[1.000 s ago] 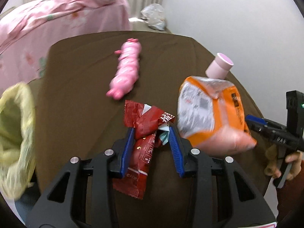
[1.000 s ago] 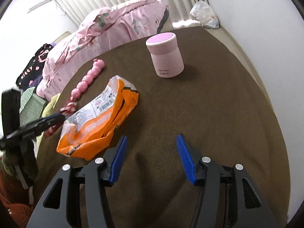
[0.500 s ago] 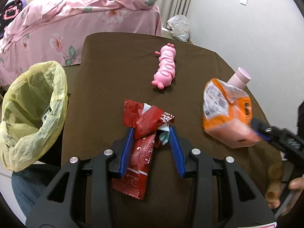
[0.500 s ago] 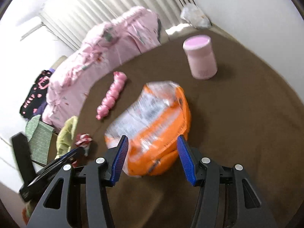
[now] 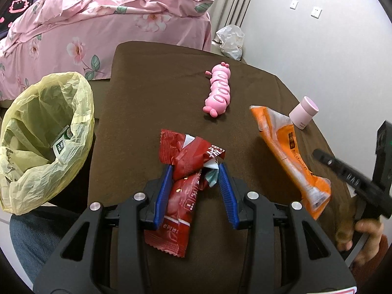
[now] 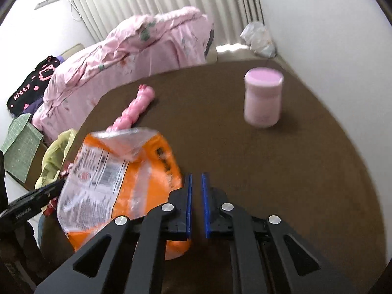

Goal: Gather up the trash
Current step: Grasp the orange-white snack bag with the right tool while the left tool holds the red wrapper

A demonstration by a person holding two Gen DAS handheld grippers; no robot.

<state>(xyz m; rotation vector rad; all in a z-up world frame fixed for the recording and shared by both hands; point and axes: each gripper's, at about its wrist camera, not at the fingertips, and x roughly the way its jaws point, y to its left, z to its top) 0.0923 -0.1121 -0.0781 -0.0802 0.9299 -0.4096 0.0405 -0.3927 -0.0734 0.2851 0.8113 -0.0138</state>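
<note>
My left gripper [image 5: 196, 169] is shut on a crumpled red snack wrapper [image 5: 186, 171] and holds it above the brown table [image 5: 152, 93]. A yellow trash bag [image 5: 44, 132] stands open at the left, off the table edge. My right gripper [image 6: 196, 178] has its jaws nearly closed on the edge of an orange snack bag [image 6: 117, 181], lifted and hanging to the left of the fingers. The orange bag also shows in the left wrist view [image 5: 289, 152], raised at the right, with the right gripper [image 5: 318, 154] behind it.
A pink caterpillar toy [image 5: 219, 90] lies mid-table. A pink lidded jar [image 6: 263, 98] stands at the right near the wall. A bed with pink bedding [image 5: 98, 24] lies beyond the table. A clear plastic bag [image 5: 230, 39] sits on the floor.
The right gripper moved onto the orange bag, closed on its edge and lifted it. The left gripper, still holding the red wrapper, pulled back, bringing the yellow trash bag into full view.
</note>
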